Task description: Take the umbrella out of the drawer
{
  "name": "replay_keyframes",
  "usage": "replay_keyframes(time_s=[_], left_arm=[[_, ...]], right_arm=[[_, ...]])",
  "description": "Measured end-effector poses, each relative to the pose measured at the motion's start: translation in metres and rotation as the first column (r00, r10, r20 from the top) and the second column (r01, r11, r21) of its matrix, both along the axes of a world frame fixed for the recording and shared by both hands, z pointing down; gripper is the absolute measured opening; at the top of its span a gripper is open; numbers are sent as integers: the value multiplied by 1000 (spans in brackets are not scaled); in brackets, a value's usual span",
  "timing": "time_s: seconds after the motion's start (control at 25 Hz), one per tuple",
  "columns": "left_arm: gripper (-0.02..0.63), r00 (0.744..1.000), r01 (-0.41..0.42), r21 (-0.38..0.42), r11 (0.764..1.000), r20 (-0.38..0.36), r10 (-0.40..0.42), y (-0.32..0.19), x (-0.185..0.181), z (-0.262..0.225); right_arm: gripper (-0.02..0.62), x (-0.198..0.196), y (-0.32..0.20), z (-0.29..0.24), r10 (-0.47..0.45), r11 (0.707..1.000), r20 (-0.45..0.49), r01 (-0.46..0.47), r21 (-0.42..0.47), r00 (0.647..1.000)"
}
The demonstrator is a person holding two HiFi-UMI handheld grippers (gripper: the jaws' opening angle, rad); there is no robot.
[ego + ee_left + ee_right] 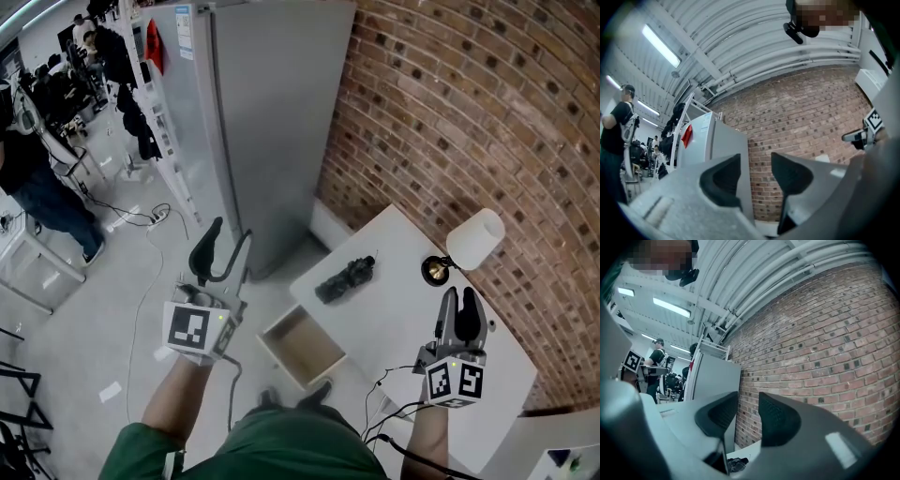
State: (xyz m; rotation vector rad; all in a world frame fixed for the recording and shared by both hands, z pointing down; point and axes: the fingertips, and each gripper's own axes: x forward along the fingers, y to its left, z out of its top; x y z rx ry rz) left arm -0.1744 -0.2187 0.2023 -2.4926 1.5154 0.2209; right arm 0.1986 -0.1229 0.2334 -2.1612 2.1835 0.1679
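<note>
Umbrella (345, 279), black, folded, lies flat on white table (394, 314), just beyond open drawer (304, 343). Long axis diag.: one end twd drawer, other twd lamp (473, 240). Left gripper (230, 246): jaws slightly apart, empty, over floor. Right gripper (460, 300): narrow gap, empty, over table nr lamp.

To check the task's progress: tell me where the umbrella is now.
In the head view, the umbrella lies on the white tabletop right of centre, just beyond the open drawer and left of the lamp.
</note>
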Motion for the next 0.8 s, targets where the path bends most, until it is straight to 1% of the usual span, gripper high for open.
replay_keyframes(time_s=[0.28,0.44,0.64,0.8], left_arm=[[195,1000,2,-21,1000,0,-2,-6,10,3],[193,1000,2,0,1000,1,-2,-11,12,-1],[192,1000,-1,-10,1000,4,1,-19,16,2],[190,1000,-15,-20,1000,13,15,-24,23,7]], right_arm=[[140,12,-9,5,13,1000,-30,-14,-9,999],[140,12,-13,5,-11,1000,-22,11,1,1000],[140,15,-17,4,-15,1000,-11,15,5,1000],[140,18,-20,7,-15,1000,-24,15,0,1000]])
